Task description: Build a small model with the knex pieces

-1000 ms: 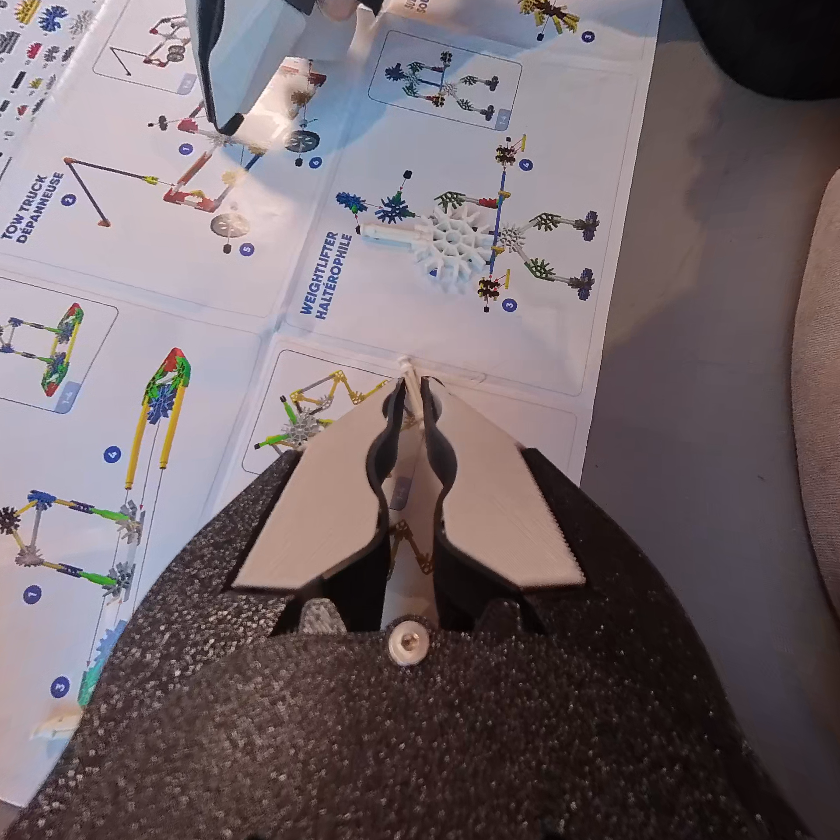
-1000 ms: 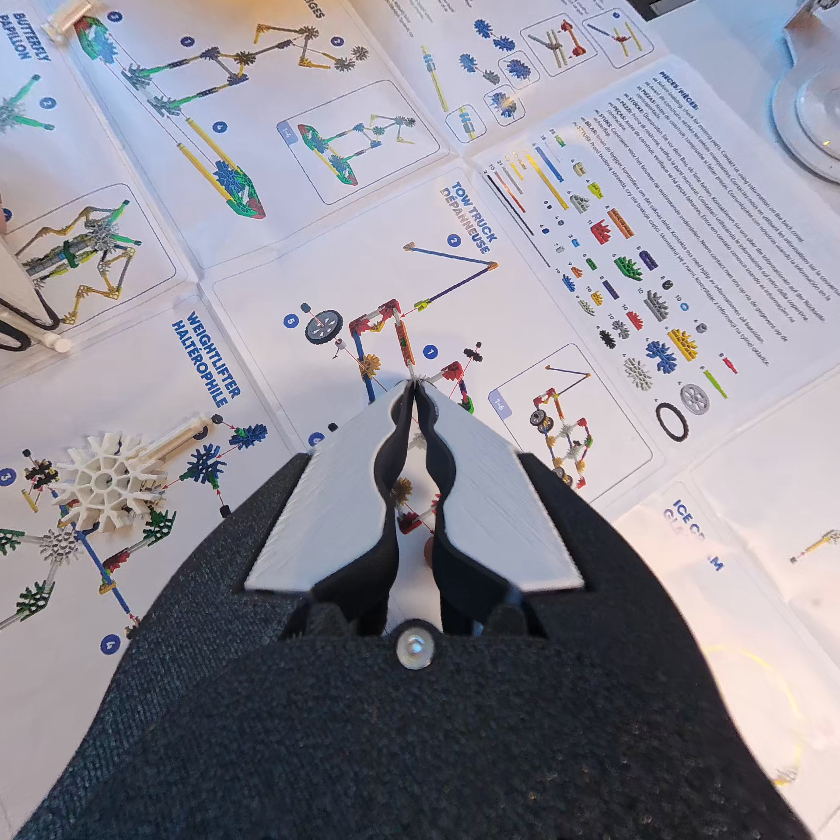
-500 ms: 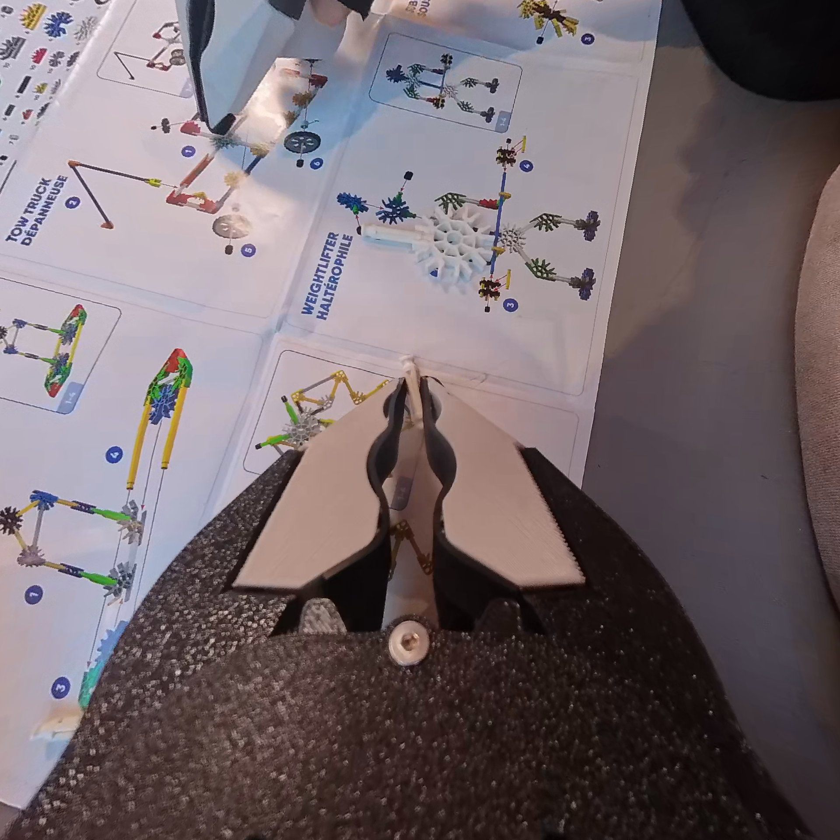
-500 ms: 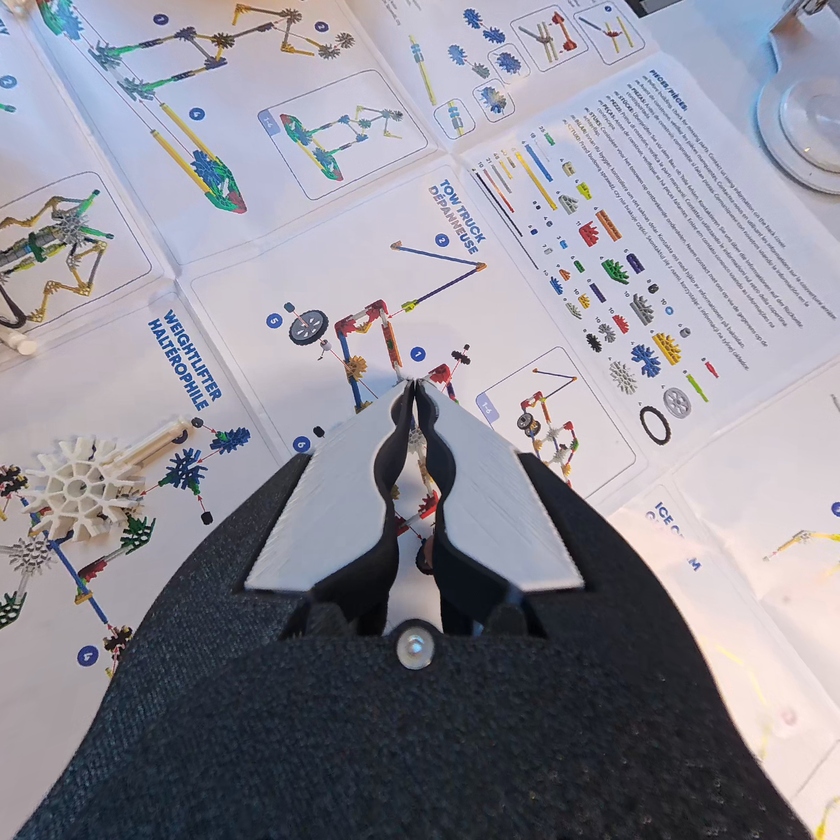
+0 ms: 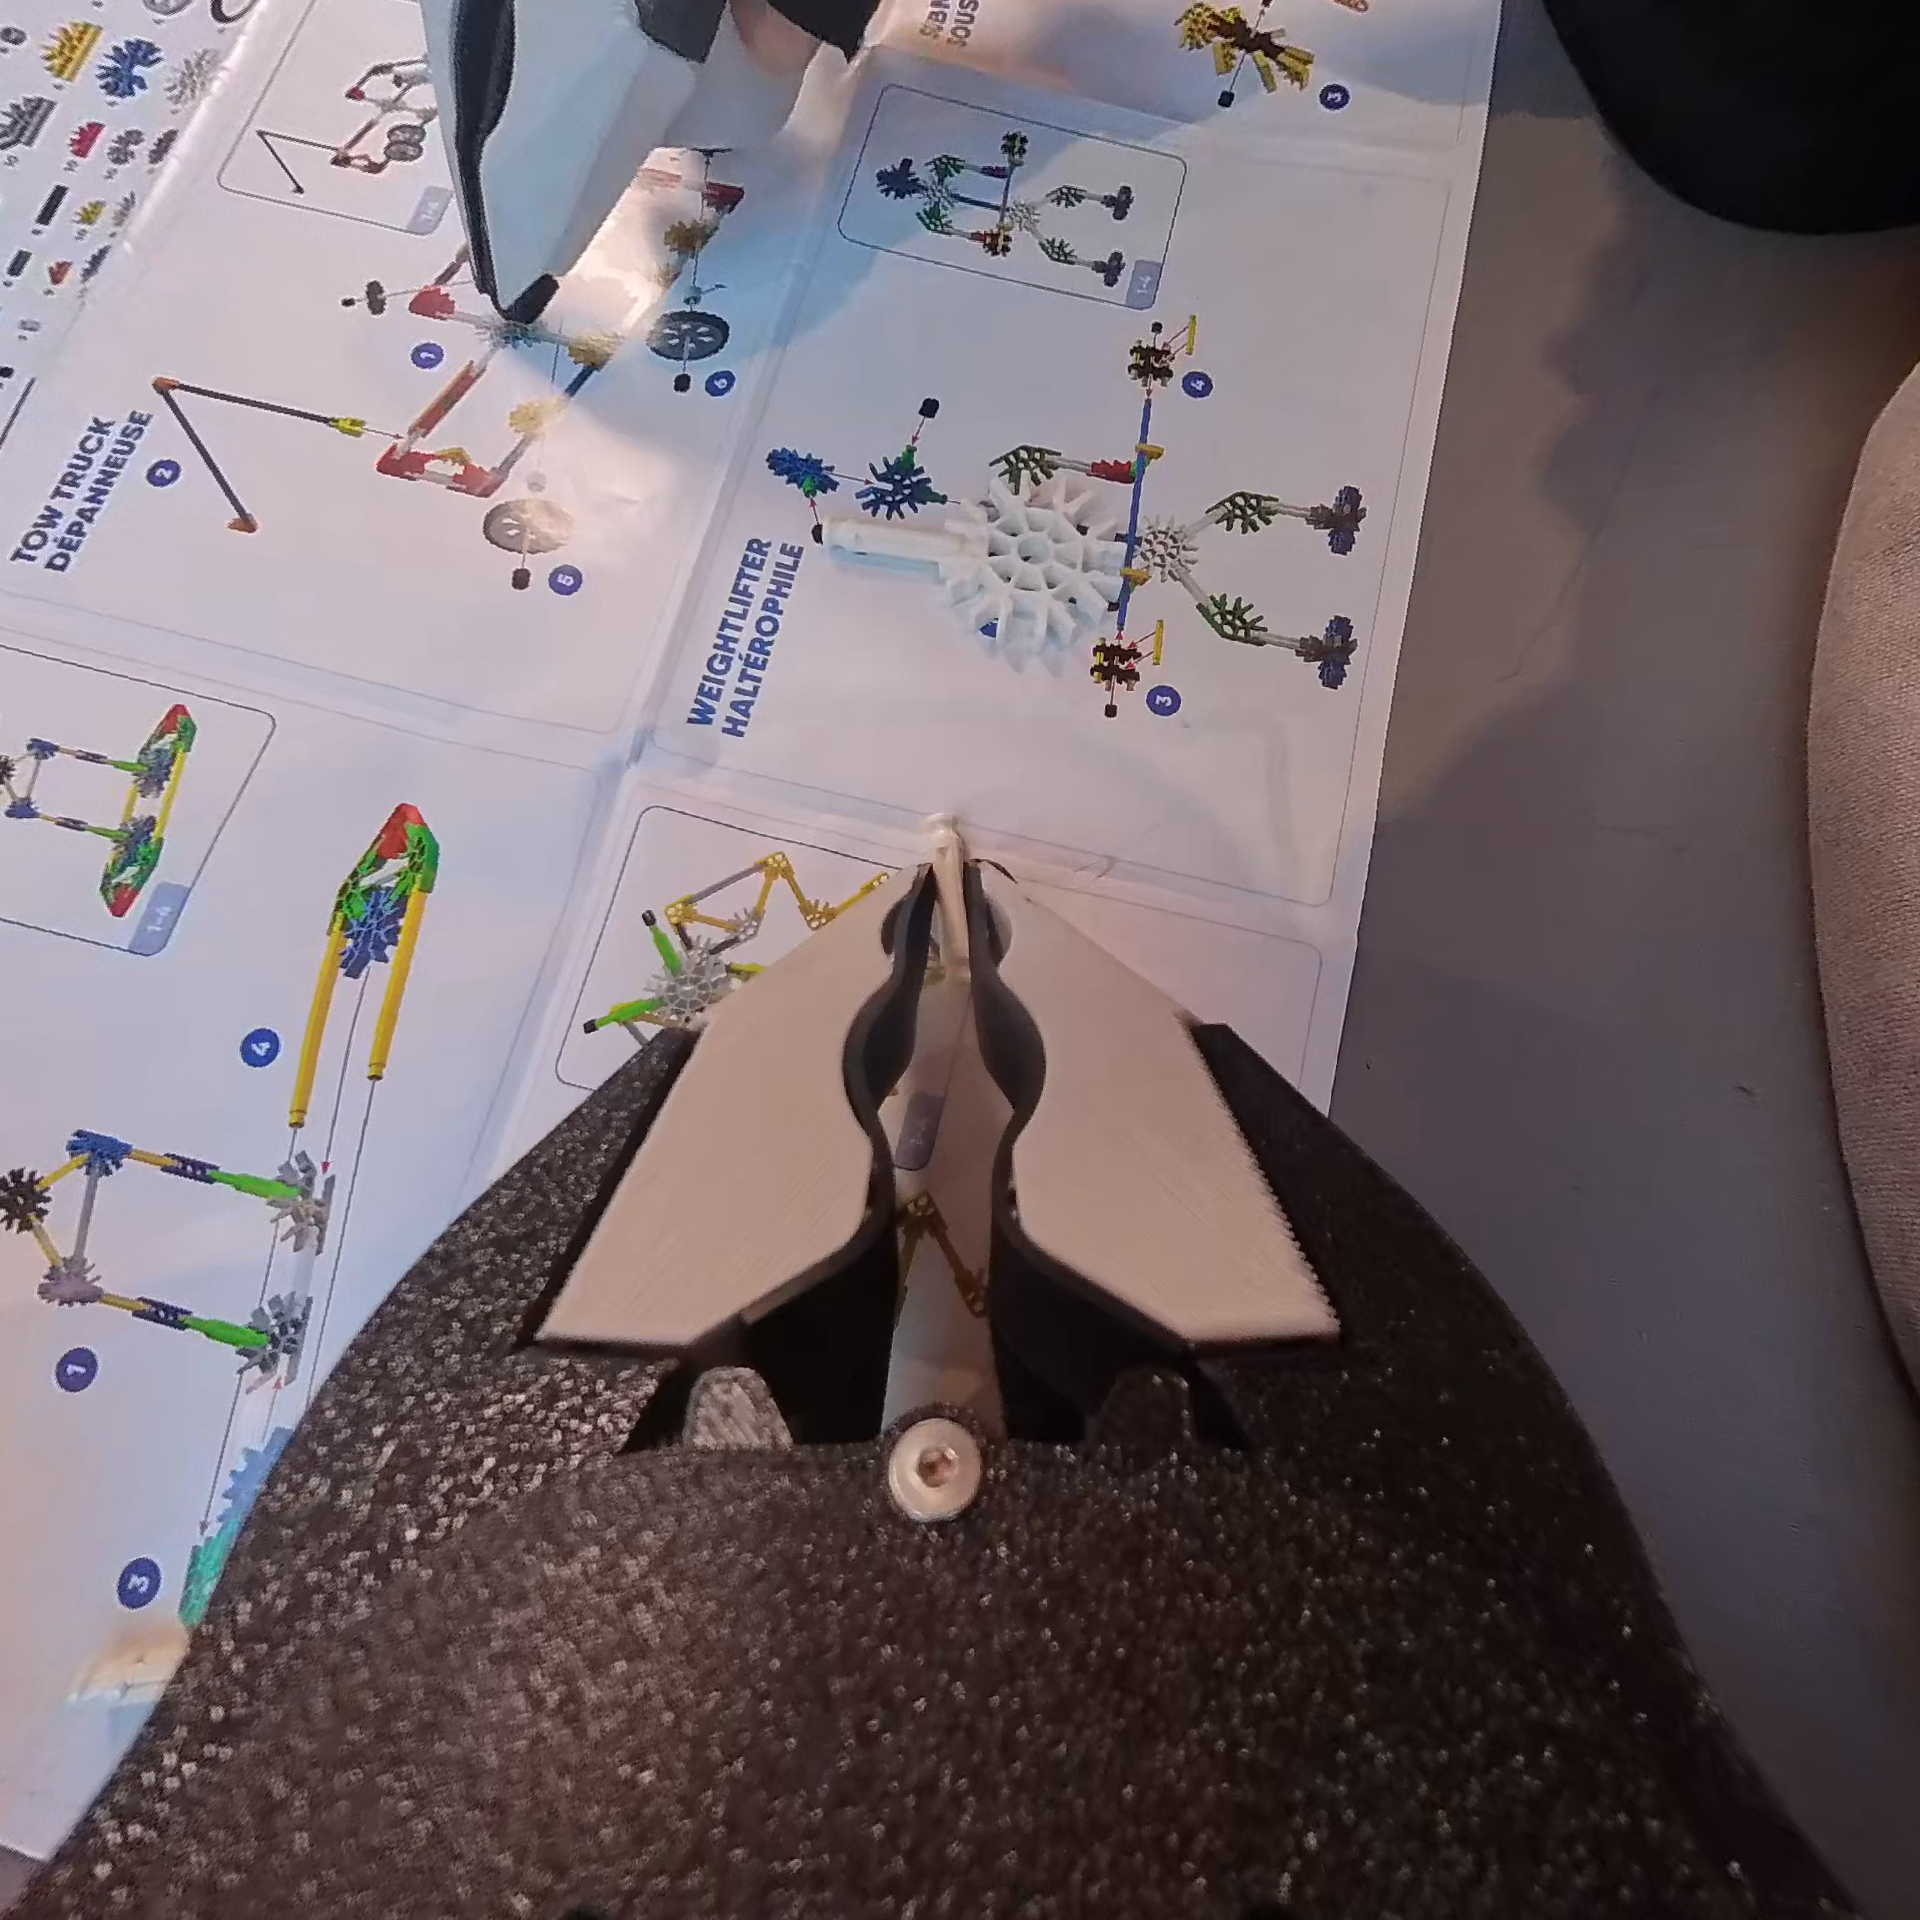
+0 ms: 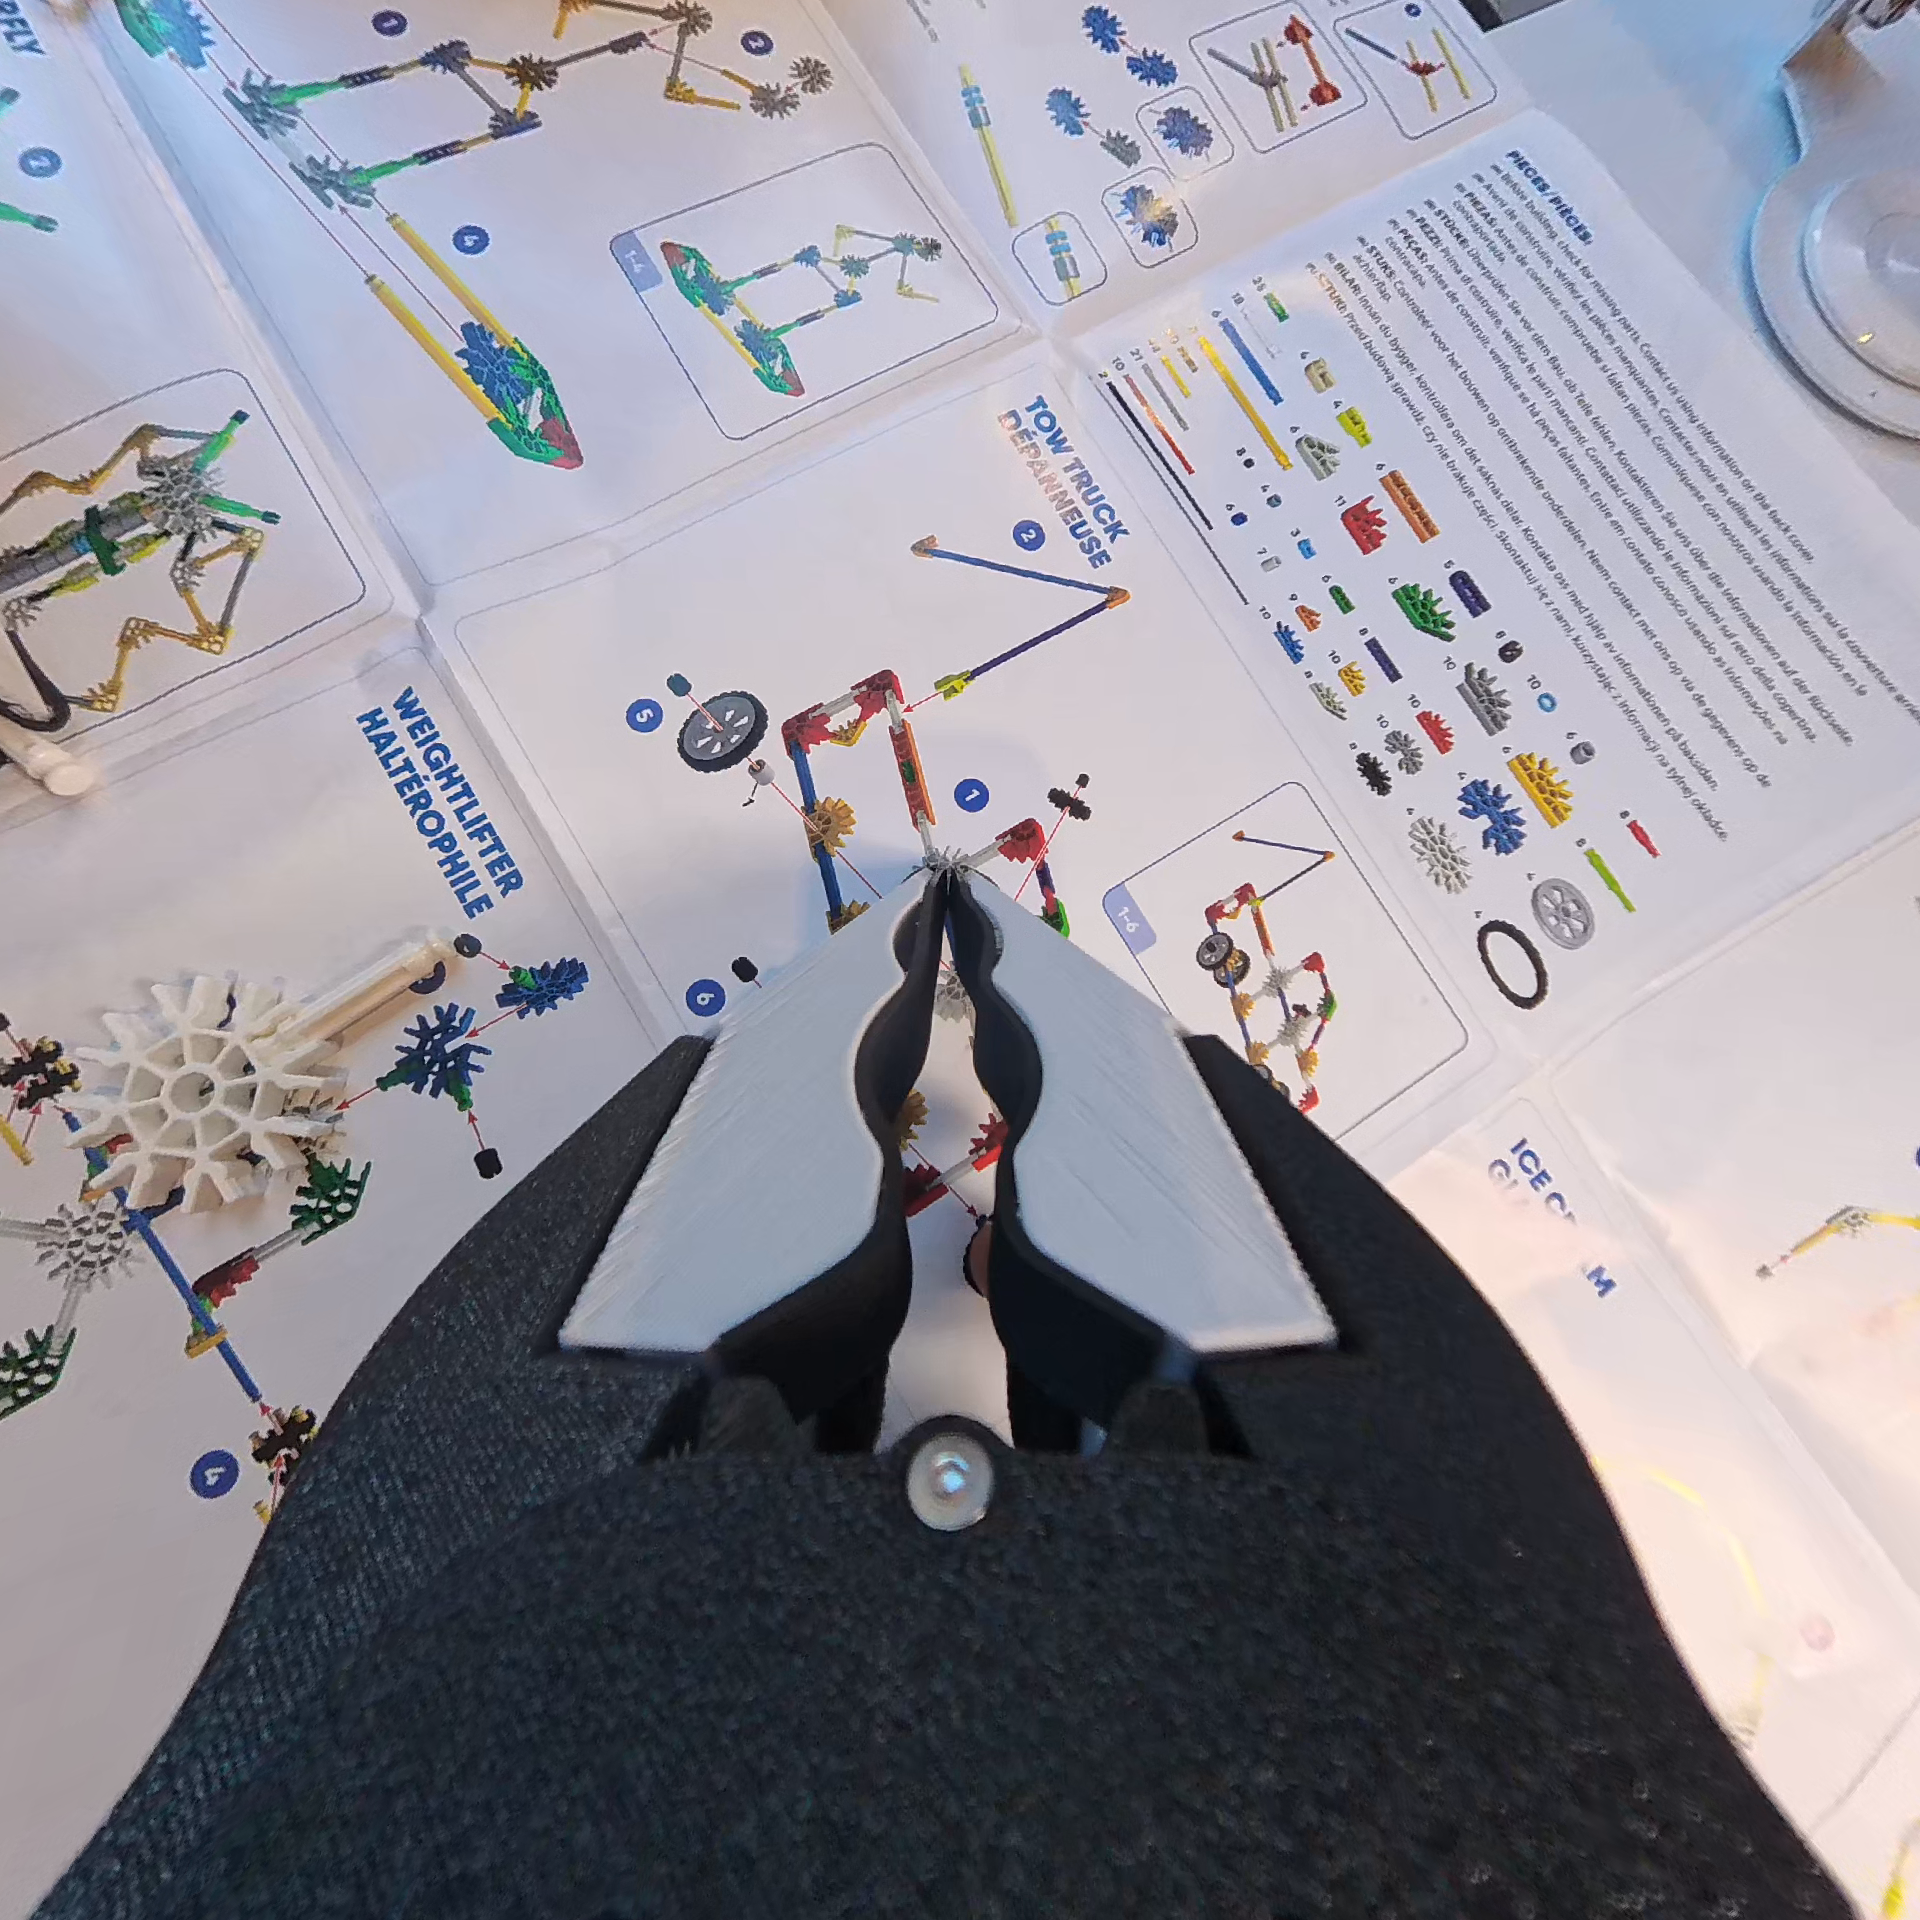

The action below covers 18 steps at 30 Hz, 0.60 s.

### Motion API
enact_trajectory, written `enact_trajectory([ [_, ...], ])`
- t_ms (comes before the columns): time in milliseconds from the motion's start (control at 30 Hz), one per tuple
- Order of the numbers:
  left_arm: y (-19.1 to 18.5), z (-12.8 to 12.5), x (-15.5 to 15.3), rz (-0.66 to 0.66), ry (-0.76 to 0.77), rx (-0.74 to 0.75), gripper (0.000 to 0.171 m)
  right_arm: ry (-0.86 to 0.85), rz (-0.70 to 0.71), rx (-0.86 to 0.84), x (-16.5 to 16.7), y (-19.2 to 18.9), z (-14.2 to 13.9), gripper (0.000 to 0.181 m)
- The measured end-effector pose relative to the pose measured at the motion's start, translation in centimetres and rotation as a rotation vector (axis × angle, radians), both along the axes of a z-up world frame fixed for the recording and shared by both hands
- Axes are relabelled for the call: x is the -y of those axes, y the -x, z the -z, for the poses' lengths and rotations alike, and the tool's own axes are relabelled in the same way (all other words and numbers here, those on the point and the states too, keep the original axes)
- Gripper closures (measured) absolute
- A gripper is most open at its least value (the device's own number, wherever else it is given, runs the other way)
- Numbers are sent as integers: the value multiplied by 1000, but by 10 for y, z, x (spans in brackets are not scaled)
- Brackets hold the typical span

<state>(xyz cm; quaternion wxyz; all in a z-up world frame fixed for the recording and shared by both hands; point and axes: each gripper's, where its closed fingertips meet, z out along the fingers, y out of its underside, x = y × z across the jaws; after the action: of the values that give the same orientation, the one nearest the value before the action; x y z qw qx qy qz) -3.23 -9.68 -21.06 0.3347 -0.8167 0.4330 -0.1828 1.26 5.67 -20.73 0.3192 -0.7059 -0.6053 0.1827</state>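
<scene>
My left gripper (image 5: pixel 943 873) is shut on a thin white rod (image 5: pixel 943 844) whose tip sticks out past the fingertips, low over a large printed instruction sheet (image 5: pixel 312 644). A white snowflake connector (image 5: pixel 1029 566) with a white rod (image 5: pixel 883 540) plugged into it lies on the sheet just ahead. My right gripper (image 6: pixel 945 883) is shut with nothing seen between its fingers, tips down close to the sheet (image 6: pixel 727 540). The connector (image 6: pixel 203 1091) lies to its lower left. The right gripper also shows at the top of the left wrist view (image 5: pixel 520 296).
The sheet ends at the right on a grey tabletop (image 5: pixel 1558 623). A beige cushion (image 5: pixel 1870 779) and a dark object (image 5: pixel 1745 104) lie beyond. A white round base (image 6: pixel 1849 281) stands at the far right. The left gripper (image 6: pixel 31 707) shows at the left edge. Spacing between my two grippers at the tips: around 15 cm. Measured from the fingertips, the connector (image 6: pixel 203 1091) is 7 cm or so from the left gripper and 12 cm from the right.
The right gripper shifted slightly over the sheet and came back to about the same spot. The left gripper and its rod have not moved.
</scene>
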Motion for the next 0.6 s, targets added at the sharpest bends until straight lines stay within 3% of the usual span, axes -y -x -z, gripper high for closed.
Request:
enact_trajectory([
  [600,-2,-1,0,3,-7,11,168,1,-11,-2,4,1,0,181],
])
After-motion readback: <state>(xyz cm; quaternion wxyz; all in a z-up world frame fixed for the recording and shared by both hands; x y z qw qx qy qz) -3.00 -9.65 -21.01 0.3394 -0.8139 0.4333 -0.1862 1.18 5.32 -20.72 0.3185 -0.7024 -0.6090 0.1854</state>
